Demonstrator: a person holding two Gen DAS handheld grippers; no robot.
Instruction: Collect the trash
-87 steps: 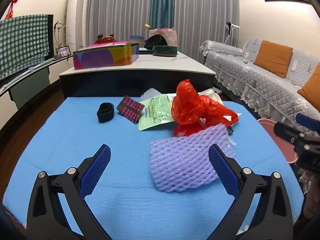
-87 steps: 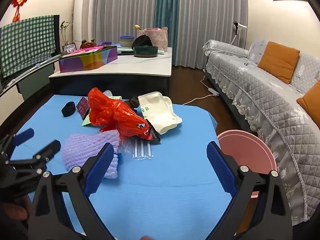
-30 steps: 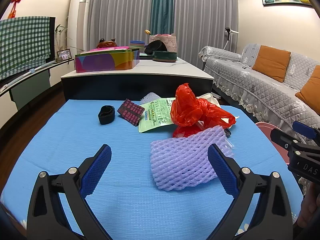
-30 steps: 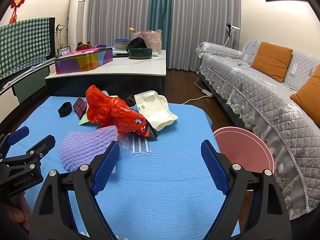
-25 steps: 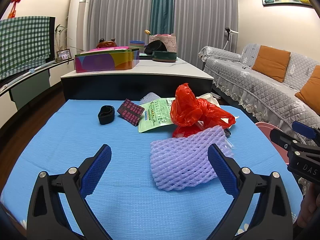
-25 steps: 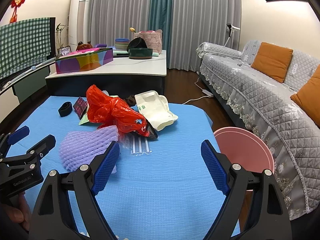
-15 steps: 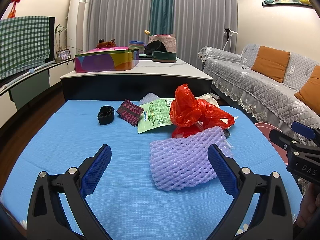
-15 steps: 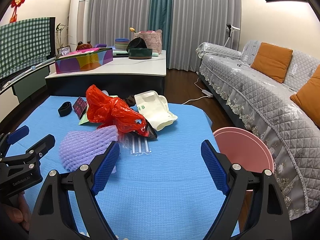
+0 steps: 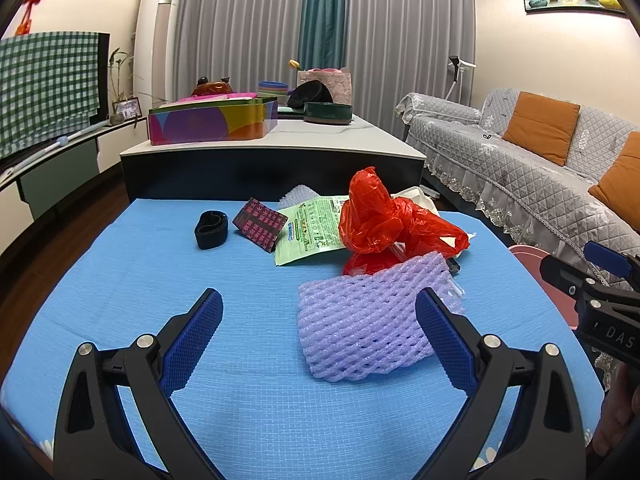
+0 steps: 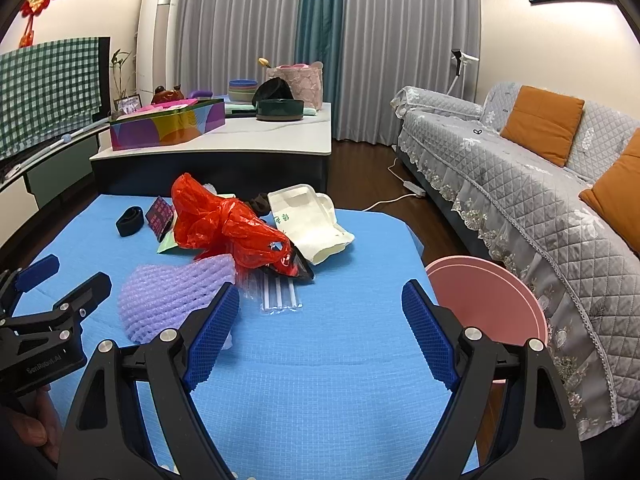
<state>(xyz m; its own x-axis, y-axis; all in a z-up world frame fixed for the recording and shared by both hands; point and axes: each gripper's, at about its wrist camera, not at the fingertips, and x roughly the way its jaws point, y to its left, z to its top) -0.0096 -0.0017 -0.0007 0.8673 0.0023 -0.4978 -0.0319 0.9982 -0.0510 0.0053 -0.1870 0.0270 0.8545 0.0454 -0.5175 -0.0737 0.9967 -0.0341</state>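
Note:
Trash lies on a blue table [image 9: 120,280]: a purple foam net [image 9: 368,316] [image 10: 172,300], a crumpled red plastic bag [image 9: 384,224] [image 10: 224,224], a green wrapper [image 9: 312,232], a dark patterned packet [image 9: 260,226], a black band [image 9: 210,230], a white foam box [image 10: 312,228] and a clear pack of straws [image 10: 280,296]. My left gripper [image 9: 320,344] is open and empty, just short of the net. My right gripper [image 10: 320,336] is open and empty above bare table, short of the straws. A pink bin [image 10: 488,292] stands beside the table's right edge.
A dark low table [image 9: 272,152] with a colourful box [image 9: 212,124] and bowls stands behind. A grey sofa [image 10: 540,184] with orange cushions runs along the right. Each gripper shows at the edge of the other's view.
Almost nothing moved in the last second; both grippers hold steady and open. Since 2.9 s ago both views have shifted slightly back.

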